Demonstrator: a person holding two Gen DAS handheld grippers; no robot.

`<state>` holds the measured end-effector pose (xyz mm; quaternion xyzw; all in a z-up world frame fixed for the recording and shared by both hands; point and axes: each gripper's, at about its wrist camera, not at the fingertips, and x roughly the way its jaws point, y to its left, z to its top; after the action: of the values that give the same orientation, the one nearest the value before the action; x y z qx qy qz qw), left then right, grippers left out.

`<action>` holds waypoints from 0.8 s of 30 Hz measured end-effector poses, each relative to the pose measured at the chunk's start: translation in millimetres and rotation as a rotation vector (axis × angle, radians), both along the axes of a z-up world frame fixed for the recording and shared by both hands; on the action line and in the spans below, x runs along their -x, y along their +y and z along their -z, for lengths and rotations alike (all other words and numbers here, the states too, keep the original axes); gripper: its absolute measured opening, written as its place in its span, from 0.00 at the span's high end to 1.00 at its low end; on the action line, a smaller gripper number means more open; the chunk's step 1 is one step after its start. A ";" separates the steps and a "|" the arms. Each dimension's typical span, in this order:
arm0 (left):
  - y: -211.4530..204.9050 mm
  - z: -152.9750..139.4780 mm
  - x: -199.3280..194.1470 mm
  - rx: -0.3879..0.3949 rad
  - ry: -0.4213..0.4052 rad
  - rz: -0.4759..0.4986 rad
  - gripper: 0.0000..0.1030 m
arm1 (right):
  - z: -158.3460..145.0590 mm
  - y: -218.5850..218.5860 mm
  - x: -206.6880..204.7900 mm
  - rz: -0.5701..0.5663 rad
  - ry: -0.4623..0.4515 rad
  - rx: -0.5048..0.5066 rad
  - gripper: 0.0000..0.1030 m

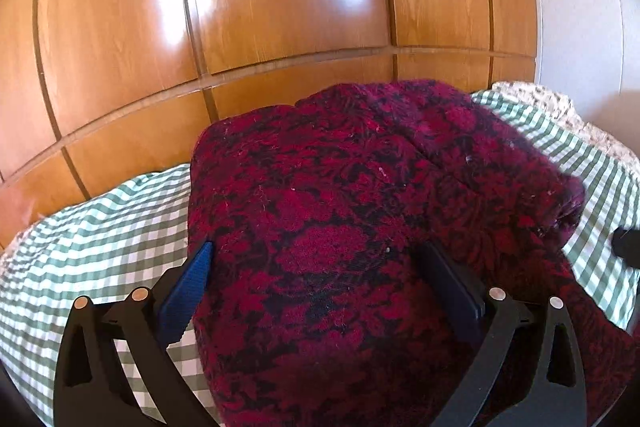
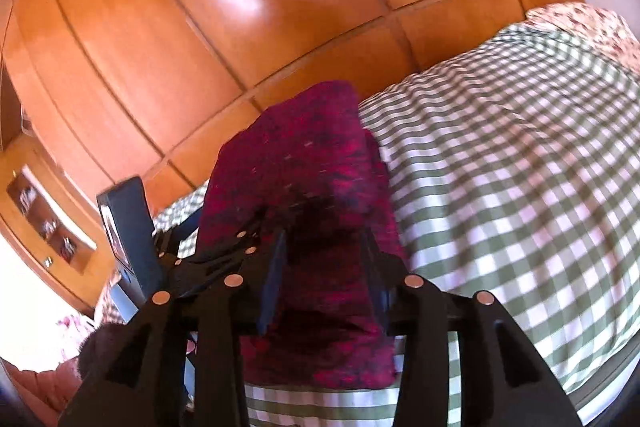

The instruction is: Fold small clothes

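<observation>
Two claws flank one red-and-black knit garment [image 1: 360, 227] on the checked bedcover [image 1: 100, 247]. Left claw [image 1: 316, 279] spans it wide, grip unclear. Right claw [image 2: 326, 267] stands part-open around blurred cloth at 12 o'clock.

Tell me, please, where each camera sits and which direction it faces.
Left wrist: on the left claw, looking forward and down at the red patterned garment between its fingers; no body shows.
Right wrist: on the right claw, looking forward and down along the same garment; the other claw shows at left.
Shared: garment, checked cloth, wooden panelling.
</observation>
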<state>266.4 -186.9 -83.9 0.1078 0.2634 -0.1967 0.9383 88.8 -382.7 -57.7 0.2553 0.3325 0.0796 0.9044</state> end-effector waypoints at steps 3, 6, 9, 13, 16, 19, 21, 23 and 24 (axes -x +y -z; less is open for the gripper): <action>26.4 -8.3 2.0 0.159 0.016 -0.005 0.04 | 6.6 15.9 -9.7 -0.076 0.046 -0.024 0.64; 57.6 -9.6 -2.7 0.338 0.068 -0.081 0.04 | 17.2 28.6 -19.2 -0.119 0.052 0.014 0.91; 79.2 -12.8 -5.1 0.428 0.076 -0.154 0.04 | 18.6 29.7 -21.4 -0.076 0.054 0.103 0.91; 94.5 -29.7 -0.1 0.429 -0.024 -0.206 0.04 | 10.9 7.6 -5.5 -0.006 0.043 0.077 0.92; 73.6 -28.1 -5.4 0.317 -0.019 -0.138 0.04 | 23.0 -2.5 1.6 0.018 0.092 0.090 0.92; 45.4 -10.0 -12.2 0.201 0.000 -0.090 0.04 | 57.2 -7.6 -4.2 0.017 0.176 0.055 0.92; 32.3 0.4 -13.3 0.151 0.002 -0.076 0.03 | 58.8 -10.9 -1.6 0.023 0.152 0.022 0.88; 28.8 2.0 -11.5 0.108 -0.023 -0.094 0.03 | 42.5 -16.2 0.9 0.035 0.108 0.017 0.80; 29.4 1.0 -11.9 0.108 -0.017 -0.094 0.03 | 31.6 -18.4 3.3 0.060 0.069 0.037 0.73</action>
<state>278.2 -157.5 -85.0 0.0463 0.2493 -0.1655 0.9530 85.4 -401.2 -89.3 0.2507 0.3570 0.0376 0.8990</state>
